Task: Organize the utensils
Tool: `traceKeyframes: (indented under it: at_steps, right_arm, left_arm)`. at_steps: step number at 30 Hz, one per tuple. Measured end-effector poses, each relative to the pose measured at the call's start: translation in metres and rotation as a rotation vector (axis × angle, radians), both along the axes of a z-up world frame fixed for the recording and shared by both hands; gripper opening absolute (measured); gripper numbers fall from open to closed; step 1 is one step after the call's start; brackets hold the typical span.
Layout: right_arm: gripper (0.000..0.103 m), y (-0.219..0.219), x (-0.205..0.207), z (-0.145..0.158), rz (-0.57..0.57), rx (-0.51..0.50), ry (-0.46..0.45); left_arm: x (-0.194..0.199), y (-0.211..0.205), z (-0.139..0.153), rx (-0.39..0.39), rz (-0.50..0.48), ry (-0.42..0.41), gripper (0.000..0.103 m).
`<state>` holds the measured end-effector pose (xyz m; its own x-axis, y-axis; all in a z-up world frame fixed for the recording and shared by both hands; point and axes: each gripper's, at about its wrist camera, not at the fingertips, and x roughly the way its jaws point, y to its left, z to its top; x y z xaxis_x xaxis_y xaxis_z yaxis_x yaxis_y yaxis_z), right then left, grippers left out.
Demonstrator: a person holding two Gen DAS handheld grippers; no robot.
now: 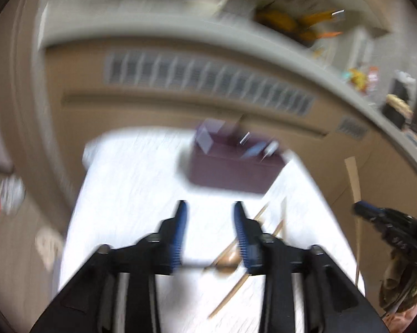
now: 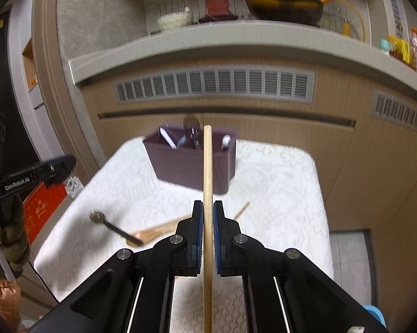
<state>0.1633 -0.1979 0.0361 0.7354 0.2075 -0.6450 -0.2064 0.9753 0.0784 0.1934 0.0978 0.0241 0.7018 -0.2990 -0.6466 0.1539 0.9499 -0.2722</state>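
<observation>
Gripping a single wooden chopstick (image 2: 207, 166) between its blue pads, the right gripper (image 2: 207, 208) has its jaws closed tight on the stick, which stands upright through the claw and rises in front of the purple utensil holder (image 2: 180, 166). That holder sits toward the far side of the white lace tablecloth (image 2: 277, 183), and several utensils already stand in its compartments, though which compartment holds what is hard to tell. On the cloth nearer the camera lie a dark metal spoon (image 2: 111, 226) and a loose bundle of wooden chopsticks (image 2: 158, 229), the spoon's handle crossing over the bundle's near end. In the left wrist view, which is badly blurred, the left gripper (image 1: 211, 211) hovers above the cloth with its jaws spread wide apart and nothing between them; the wooden chopsticks and a brownish spoon-like shape (image 1: 228, 258) show just below and to the right of its fingers. The holder appears there too, ahead of the open claw. Behind the table runs a wooden cabinet with a vent grille (image 2: 214, 83) under a grey counter.
</observation>
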Motion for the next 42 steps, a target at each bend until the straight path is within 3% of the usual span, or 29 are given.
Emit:
traceKeyframes:
  at_steps: [1, 7, 10, 13, 16, 24, 25, 29, 34, 37, 41, 42]
  right_arm:
    - [0.007, 0.001, 0.002, -0.007, 0.001, -0.005, 0.018]
    - [0.007, 0.004, 0.012, -0.032, 0.012, 0.002, 0.063]
    - [0.007, 0.009, 0.017, -0.040, 0.020, 0.000, 0.072]
    - [0.007, 0.011, 0.019, -0.050, 0.027, -0.003, 0.093]
    - [0.007, 0.008, 0.022, -0.058, 0.021, 0.001, 0.116]
    - [0.007, 0.005, 0.030, -0.070, -0.004, -0.032, 0.126]
    - [0.007, 0.006, 0.032, -0.074, 0.006, -0.041, 0.134]
    - [0.008, 0.013, 0.043, -0.094, 0.036, -0.063, 0.184]
    - [0.013, 0.016, 0.073, -0.124, 0.030, -0.076, 0.276]
    - [0.024, 0.023, 0.088, -0.132, 0.028, -0.077, 0.292]
    - [0.024, 0.033, 0.095, -0.136, 0.043, -0.111, 0.308]
    - [0.017, 0.034, 0.095, -0.136, 0.046, -0.110, 0.309]
  left_arm:
    - [0.006, 0.011, -0.019, -0.023, 0.038, 0.093, 0.044]
    - [0.029, 0.055, -0.104, -0.217, 0.185, 0.451, 0.045]
    - [0.041, 0.051, -0.123, -0.252, 0.204, 0.522, 0.047]
    - [0.054, 0.040, -0.116, -0.220, 0.230, 0.469, 0.059]
    - [0.072, 0.025, -0.119, -0.147, 0.246, 0.452, 0.060]
    - [0.089, -0.045, -0.124, 0.273, 0.172, 0.254, 0.059]
    - [0.090, -0.051, -0.124, 0.300, 0.165, 0.223, 0.052]
    - [0.102, -0.064, -0.123, 0.308, 0.131, 0.189, 0.030]
    - [0.095, -0.079, -0.122, 0.289, 0.014, 0.156, 0.026]
    - [0.081, -0.086, -0.121, 0.263, -0.062, 0.162, 0.023]
    - [0.070, -0.088, -0.121, 0.238, -0.105, 0.174, 0.022]
    - [0.070, -0.087, -0.120, 0.233, -0.104, 0.174, 0.022]
